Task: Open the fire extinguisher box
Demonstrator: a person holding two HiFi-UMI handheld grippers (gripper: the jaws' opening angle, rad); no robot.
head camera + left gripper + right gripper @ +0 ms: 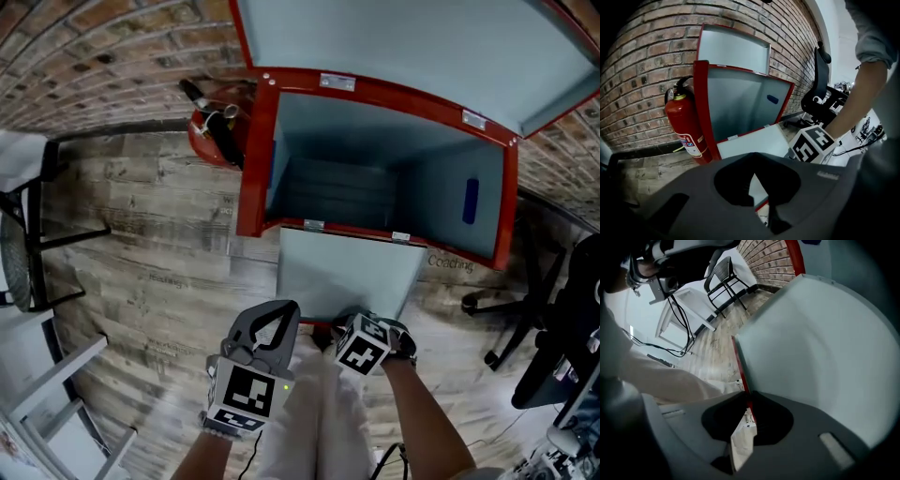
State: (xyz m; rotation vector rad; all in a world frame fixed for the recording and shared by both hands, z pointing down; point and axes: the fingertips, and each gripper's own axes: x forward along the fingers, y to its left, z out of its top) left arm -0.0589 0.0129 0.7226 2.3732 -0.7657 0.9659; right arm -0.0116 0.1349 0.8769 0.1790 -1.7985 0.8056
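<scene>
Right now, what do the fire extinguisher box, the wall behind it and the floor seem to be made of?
Fire extinguisher box: probably sheet metal, with a red-painted frame, pale grey matte panels, thin edges and small hinge plates.
Wall: exposed reddish brick, rough, with mortar joints.
Floor: grey wood-grain planks; real wood or laminate cannot be told.

The grey wood-plank floor carries the red fire extinguisher box at upper centre against the brick wall, a red fire extinguisher just left of it, a black chair at far left and an office chair at right.
</scene>
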